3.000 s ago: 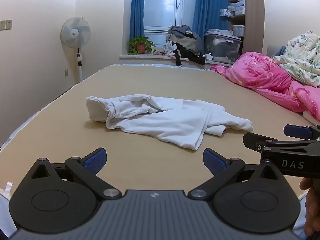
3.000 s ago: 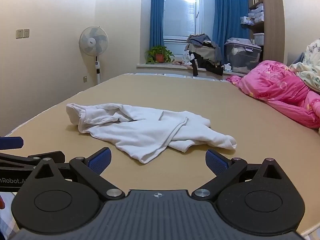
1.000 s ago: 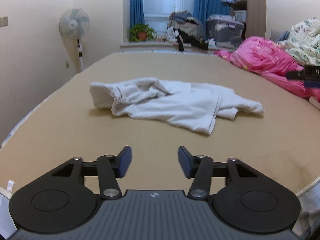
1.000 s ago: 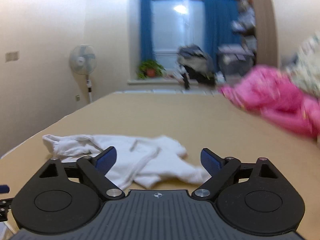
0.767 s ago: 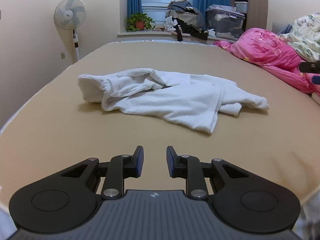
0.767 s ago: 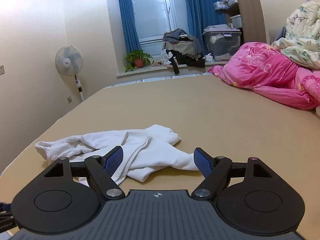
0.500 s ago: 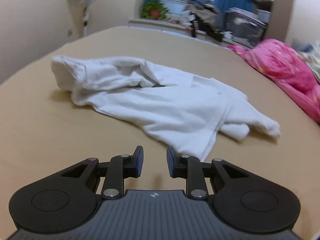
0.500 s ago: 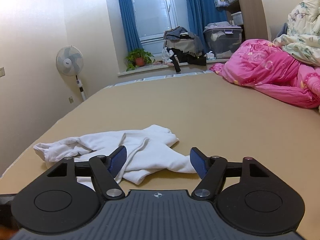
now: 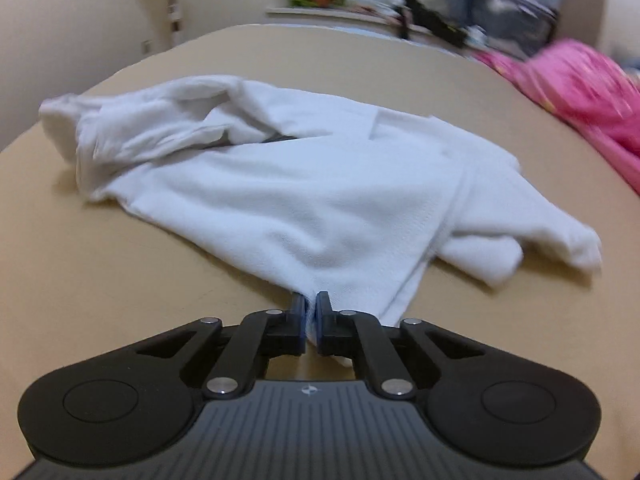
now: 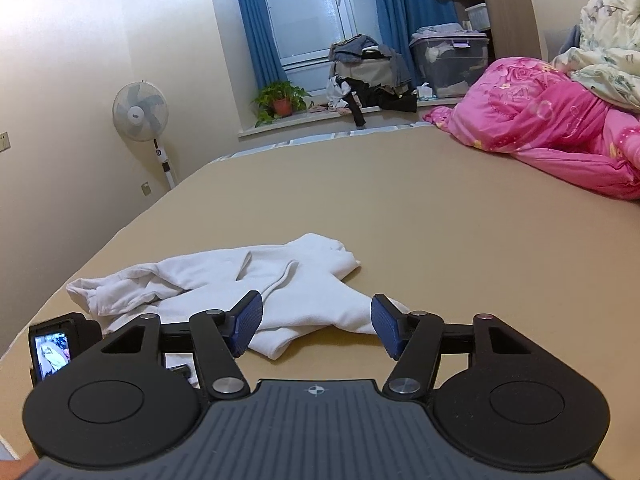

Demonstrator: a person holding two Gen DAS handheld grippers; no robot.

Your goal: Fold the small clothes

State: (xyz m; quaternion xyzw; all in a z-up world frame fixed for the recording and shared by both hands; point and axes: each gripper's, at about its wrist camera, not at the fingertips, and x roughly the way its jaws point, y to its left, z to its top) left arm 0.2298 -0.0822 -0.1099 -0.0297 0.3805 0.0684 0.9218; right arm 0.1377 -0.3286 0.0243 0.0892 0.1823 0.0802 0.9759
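Blue-padded fingers [image 9: 299,322] of the left gripper [image 9: 310,316] are pressed nearly together, pinching the near hem of one white garment [image 9: 304,200] where the cloth dips to a point between them. That hem is the edge closest to the camera; the cloth rises from it in a smooth panel, with a stitched border running down its right side to a corner beside the right finger. Farther back the garment bunches into a crumpled roll at the left, and a sleeve-like flap trails off to the right.

On the right gripper [image 10: 316,326] the two fingers [image 10: 249,322] stand spread wide, holding nothing, hovering just above the nearest fold of the garment [image 10: 256,284], whose lower corner lies between and below the pads. At the left of this view part of the other gripper's body with a small lit screen [image 10: 51,350] shows, close to the garment's crumpled end.

The garment lies on the tan bed [image 10: 460,240], near its front edge and toward its left side. Bare bed stretches wide behind and to the right of the cloth. One pink quilt [image 10: 552,136] is heaped along the far right edge, well apart from the garment, with a pale flowered blanket [image 10: 612,40] above it. One standing fan [image 10: 140,112], one potted plant [image 10: 282,100] and one clear storage box [image 10: 450,60] sit beyond the bed by the window.
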